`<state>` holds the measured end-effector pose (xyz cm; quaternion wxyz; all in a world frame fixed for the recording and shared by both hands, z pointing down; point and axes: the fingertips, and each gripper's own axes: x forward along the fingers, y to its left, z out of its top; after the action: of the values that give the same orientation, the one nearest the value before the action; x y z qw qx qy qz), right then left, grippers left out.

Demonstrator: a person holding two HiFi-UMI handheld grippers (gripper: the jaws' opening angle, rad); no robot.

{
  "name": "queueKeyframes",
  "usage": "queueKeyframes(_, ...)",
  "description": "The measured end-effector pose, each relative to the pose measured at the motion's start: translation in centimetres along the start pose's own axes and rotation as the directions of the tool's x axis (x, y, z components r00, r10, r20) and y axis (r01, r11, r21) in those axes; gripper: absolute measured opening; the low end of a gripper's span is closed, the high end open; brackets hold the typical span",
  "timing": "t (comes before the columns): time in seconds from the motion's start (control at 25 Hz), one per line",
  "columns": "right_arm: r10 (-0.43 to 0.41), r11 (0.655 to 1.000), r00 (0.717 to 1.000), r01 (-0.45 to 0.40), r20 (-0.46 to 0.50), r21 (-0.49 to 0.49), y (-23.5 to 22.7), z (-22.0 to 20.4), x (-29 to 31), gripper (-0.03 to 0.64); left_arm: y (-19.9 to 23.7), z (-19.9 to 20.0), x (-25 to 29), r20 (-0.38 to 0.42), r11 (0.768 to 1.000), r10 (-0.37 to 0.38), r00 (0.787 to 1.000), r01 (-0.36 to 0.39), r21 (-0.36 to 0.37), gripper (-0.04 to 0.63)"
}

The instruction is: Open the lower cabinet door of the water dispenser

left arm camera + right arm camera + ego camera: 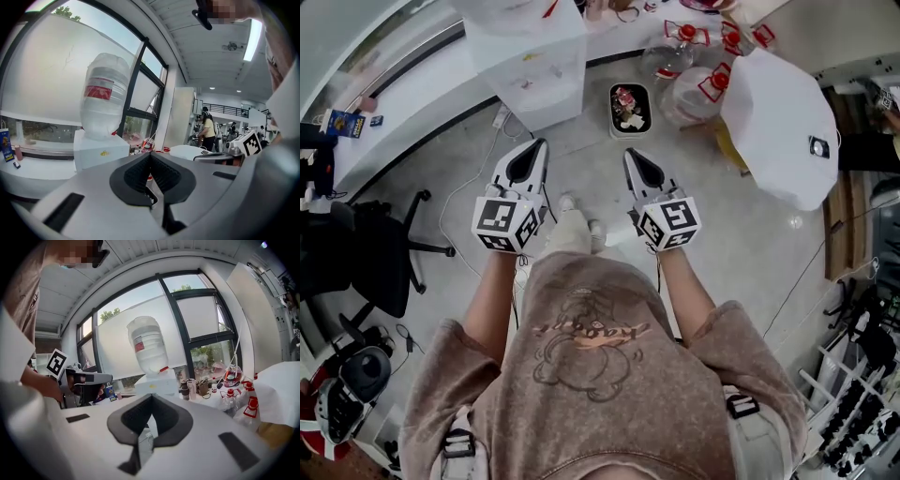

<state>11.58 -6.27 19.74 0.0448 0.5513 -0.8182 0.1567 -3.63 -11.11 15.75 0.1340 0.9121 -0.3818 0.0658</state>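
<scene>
While standing well apart from the water dispenser (530,66) ahead, holds left hand-held gripper (538,145) and right hand-held gripper (631,153) out front, jaws together, empty — seemingly the approach step; next calls for closing in and stooping to its lower door, unseen here.

Water dispenser (530,66): white box cabinet, upright, upper centre of head view. Inverted clear bottle (148,345) seated on top. Lower door not discernible.

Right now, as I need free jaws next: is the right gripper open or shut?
Shut: on the right gripper, the black pads meet at the tips, nothing between them.
</scene>
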Motion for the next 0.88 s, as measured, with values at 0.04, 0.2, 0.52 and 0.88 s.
queueKeyframes(0.04,-0.002,1.000,1.000,0.002,0.001,0.001,-0.2,0.1,0.8,0.006,0.7,0.0,0.5,0.000,1.000,-0.001,1.000,0.001,0.001,0.013)
queueKeyframes(0.2,-0.004,1.000,1.000,0.004,0.011,0.008,-1.4,-0.3,3.5,0.006,2.9,-1.1,2.6,-0.003,1.000,-0.011,1.000,0.011,0.003,0.012)
queueKeyframes(0.52,0.027,1.000,1.000,-0.027,0.005,-0.014,-4.4,-4.1,8.9,0.006,6.2,-5.2,6.8,0.009,1.000,0.002,1.000,-0.002,-0.011,0.014)
queueKeyframes(0.88,0.054,0.998,0.999,-0.053,0.001,-0.018,-8.3,-12.2,13.7,0.006,9.5,-13.7,10.8,0.022,0.999,0.025,0.999,-0.024,-0.026,0.013)
